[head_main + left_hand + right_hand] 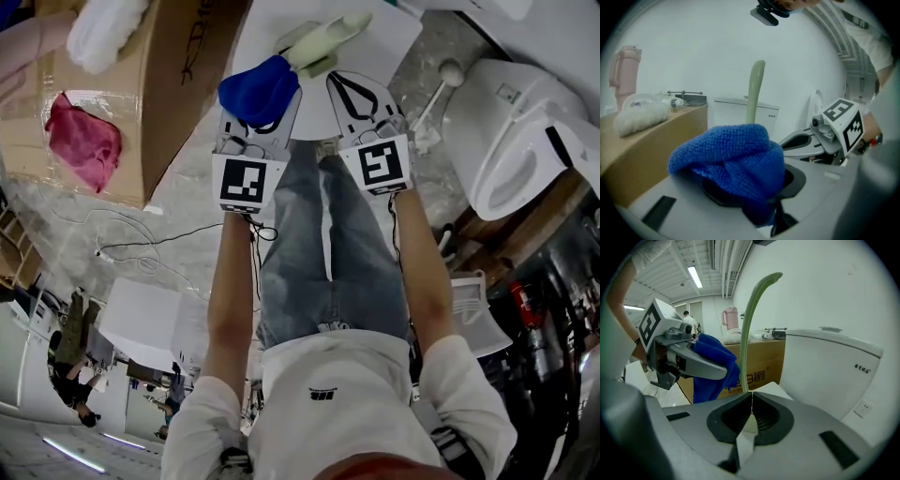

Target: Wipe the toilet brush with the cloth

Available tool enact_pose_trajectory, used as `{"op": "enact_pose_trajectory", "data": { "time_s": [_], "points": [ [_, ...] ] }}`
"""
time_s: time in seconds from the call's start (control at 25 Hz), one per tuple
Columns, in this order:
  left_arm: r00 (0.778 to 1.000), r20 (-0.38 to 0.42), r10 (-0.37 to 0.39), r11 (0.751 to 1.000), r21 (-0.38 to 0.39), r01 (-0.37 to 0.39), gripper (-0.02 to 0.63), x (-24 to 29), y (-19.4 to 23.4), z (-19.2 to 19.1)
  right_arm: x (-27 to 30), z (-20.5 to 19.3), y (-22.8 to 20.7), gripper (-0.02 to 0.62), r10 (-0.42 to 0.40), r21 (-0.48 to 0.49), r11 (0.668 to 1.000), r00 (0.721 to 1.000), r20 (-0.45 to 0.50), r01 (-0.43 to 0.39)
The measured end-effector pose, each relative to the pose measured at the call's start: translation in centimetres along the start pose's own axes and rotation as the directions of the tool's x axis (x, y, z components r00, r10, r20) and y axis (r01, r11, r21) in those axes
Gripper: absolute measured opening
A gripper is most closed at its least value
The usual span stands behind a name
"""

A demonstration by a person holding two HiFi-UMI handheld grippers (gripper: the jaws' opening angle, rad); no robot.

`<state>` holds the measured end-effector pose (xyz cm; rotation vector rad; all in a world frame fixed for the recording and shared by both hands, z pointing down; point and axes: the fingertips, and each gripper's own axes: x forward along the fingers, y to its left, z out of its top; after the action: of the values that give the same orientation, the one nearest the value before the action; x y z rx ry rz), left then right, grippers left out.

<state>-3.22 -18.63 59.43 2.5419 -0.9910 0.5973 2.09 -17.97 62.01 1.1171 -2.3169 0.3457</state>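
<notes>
In the head view a bunched blue cloth [258,91] covers the tips of my left gripper [265,105], which is shut on it. In the left gripper view the cloth [733,159] fills the space between the jaws. The toilet brush [323,42] is pale green, and my right gripper [336,77] is shut on its lower end. From between the closed jaws of the right gripper [751,397] the thin green brush [751,324] rises and curves to the right. The cloth [712,364] hangs just left of the brush, close to it but apart.
A white toilet [511,141] stands at the right, with a white long-handled tool [439,89] beside it. At the left a cardboard box [159,103] carries a pink rag [84,136] and a white fluffy item [103,33]. Cables [141,248] lie on the floor.
</notes>
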Motion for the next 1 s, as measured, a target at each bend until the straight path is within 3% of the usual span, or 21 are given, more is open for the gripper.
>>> {"op": "enact_pose_trajectory", "data": {
  "time_s": [0.48, 1.0],
  "points": [
    [0.998, 0.028, -0.047, 0.999, 0.015, 0.047, 0.17, 3.2, -0.2, -1.7, 3.9, -2.8, -1.2, 0.0, 0.005, -0.067, 0.998, 0.998, -0.064, -0.009],
    [0.997, 0.026, -0.071, 0.997, 0.004, 0.071, 0.184, 6.2, 0.2, -2.6, 6.5, -4.1, -0.4, 0.0, 0.068, -0.134, 0.988, 0.993, -0.097, -0.081]
  ]
}}
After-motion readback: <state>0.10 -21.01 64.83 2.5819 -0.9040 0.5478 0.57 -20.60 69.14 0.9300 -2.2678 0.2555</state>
